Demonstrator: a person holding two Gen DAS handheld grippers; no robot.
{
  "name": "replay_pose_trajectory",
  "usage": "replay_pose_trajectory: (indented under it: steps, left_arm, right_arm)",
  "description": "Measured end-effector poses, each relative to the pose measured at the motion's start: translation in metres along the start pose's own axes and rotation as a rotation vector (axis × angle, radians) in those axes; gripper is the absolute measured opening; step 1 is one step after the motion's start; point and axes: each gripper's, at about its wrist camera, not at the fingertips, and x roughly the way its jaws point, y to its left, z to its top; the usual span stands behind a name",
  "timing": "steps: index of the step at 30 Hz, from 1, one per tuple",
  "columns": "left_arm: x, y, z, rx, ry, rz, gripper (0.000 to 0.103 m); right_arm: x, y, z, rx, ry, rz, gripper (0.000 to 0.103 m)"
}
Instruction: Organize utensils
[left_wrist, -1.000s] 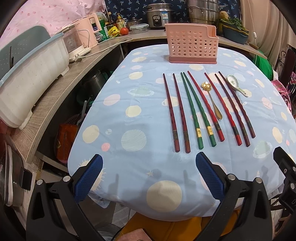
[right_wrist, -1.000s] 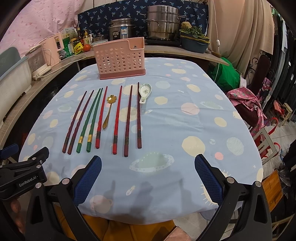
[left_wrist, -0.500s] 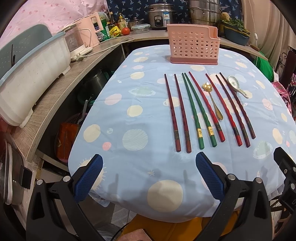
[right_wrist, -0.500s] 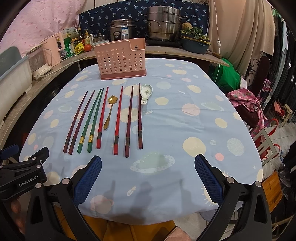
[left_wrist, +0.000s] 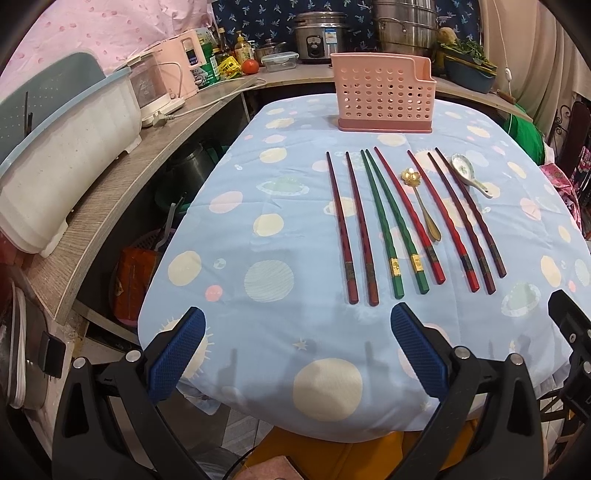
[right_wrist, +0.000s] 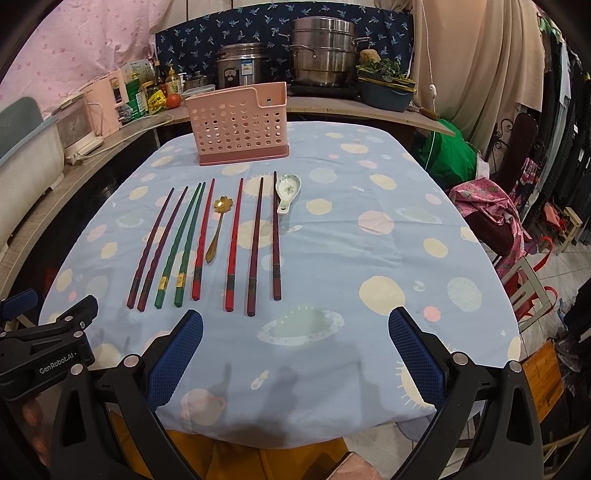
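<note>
- Since the earlier frames both cameras have eased slightly forward and lower, so the row of utensils sits a little nearer; no utensil has shifted on the cloth.
- Chopsticks (left_wrist: 386, 221) (right_wrist: 207, 240): eight lie side by side on the blue spotted tablecloth (left_wrist: 266, 236) (right_wrist: 369, 258), tips toward the far end; two dark red at the left, then two green with gold bands, then red and dark ones.
- Gold spoon (left_wrist: 423, 203) (right_wrist: 218, 229) with a flower-shaped bowl lies among the red chopsticks; white ceramic spoon (left_wrist: 469, 175) (right_wrist: 287, 192) lies at the right end of the row, just beside the last chopstick.
- Pink perforated holder (left_wrist: 382, 98) (right_wrist: 240, 123) stands upright at the far end, apart from the row.
- Left gripper (left_wrist: 295, 354): blue-padded fingers spread wide, holding nothing, over the near edge of the table; right gripper (right_wrist: 293, 356): likewise spread and bare.
- Right wrist view alone shows the left tool's black body (right_wrist: 44, 350) with the lettering "GenRobot.AI", and chairs and clothing to the right of the table.
- Left wrist view alone shows the shelf space under the wooden counter (left_wrist: 122, 184) and a white tub (left_wrist: 62, 155) on it.
- Both views show steel pots (left_wrist: 406, 22) (right_wrist: 325, 51) and bottles on the back counter; their labels are too small to read.
</note>
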Motion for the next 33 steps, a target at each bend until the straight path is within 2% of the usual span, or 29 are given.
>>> replay_pose_trajectory:
  steps: [22,33]
  left_arm:
    - [0.003,0.001,0.000,-0.005,0.010,-0.008,0.096]
    - [0.030,0.010,0.004,-0.051,0.054,-0.032,0.096]
  right_arm:
    - [0.002,-0.001,-0.001,0.008,0.006,0.008,0.096]
    - [0.015,-0.006,-0.003,0.017,0.031,0.007,0.096]
